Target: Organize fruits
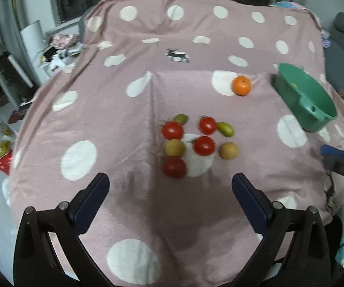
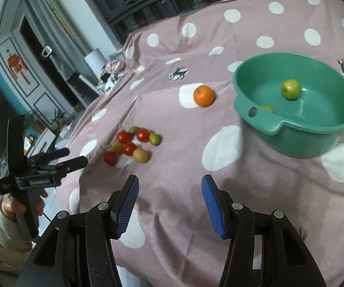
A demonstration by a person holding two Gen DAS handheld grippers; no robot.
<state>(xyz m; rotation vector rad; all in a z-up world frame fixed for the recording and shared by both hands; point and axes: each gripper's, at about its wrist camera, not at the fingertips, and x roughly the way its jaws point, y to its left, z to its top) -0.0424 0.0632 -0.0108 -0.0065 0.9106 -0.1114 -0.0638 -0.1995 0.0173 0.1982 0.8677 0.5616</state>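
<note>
A cluster of small fruits [image 1: 191,141] lies on the pink dotted cloth: red tomatoes, green and yellowish ones; it also shows in the right wrist view [image 2: 131,144]. An orange [image 1: 241,85] [image 2: 203,95] sits alone beyond them. A green basin [image 1: 308,98] [image 2: 296,102] stands at the right and holds a green fruit [image 2: 291,89] and a yellow one [image 2: 266,108], half hidden by the rim. My left gripper [image 1: 170,186] is open and empty, just short of the cluster. My right gripper [image 2: 169,191] is open and empty, before the basin.
The cloth [image 1: 124,110] covers a table that drops off at the left. Cluttered shelves and floor items [image 1: 59,50] lie beyond the left edge. The left gripper and the hand that holds it [image 2: 35,174] show at the left of the right wrist view.
</note>
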